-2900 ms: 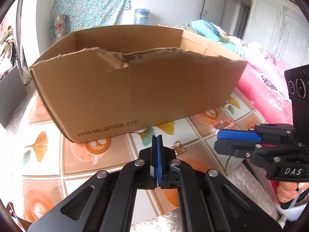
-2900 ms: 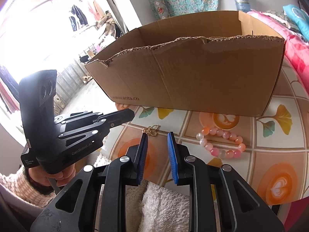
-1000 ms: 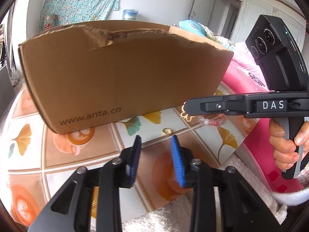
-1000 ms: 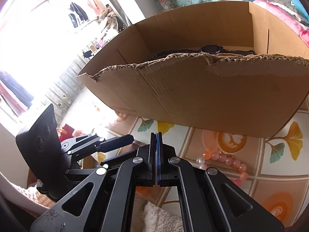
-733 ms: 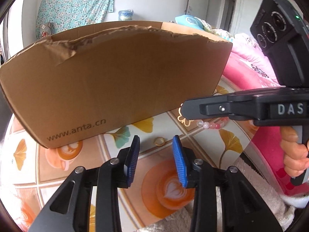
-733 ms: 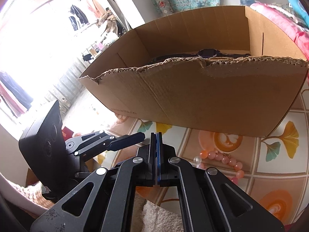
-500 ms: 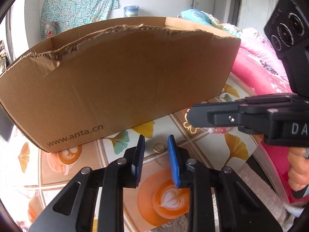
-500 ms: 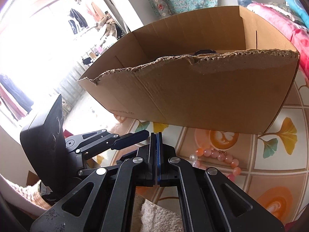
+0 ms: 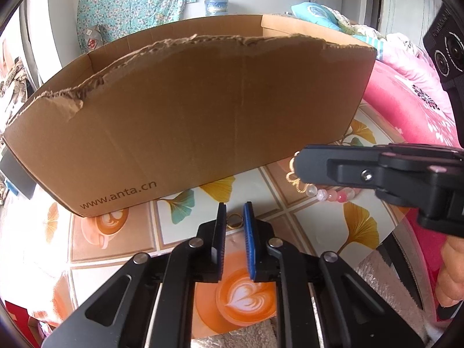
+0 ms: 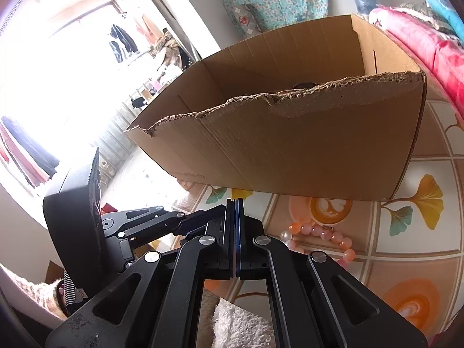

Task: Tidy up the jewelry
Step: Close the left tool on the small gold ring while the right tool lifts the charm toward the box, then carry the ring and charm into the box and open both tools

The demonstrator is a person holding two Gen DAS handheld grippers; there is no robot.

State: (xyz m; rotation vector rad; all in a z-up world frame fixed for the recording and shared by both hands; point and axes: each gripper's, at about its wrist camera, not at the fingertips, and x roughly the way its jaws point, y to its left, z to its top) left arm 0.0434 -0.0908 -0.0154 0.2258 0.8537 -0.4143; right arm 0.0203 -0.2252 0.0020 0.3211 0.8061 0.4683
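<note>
L gripper (image 9: 235, 214): blue pads spread a little, small gold ring (image 9: 234, 221) on tablecloth between the tips; pad contact w/ ring cannot be told. R gripper (image 10: 235, 203): pads pressed together; gold chain piece (image 9: 291, 174) shows at its tip in L view only, hidden by the fingers in R view. Pink bead bracelet (image 10: 319, 236) flat on tablecloth (image 10: 420, 266), just beside R fingers; L view shows only a few beads (image 9: 327, 195) under R gripper body. Cardboard box (image 9: 203, 121) behind both, torn top edge, "www.anta.cn" print legible in L view. R view looks over the torn edge: dark item (image 10: 303, 85) inside, barely visible, type unclear. L view shows nothing of box interior floor.
</note>
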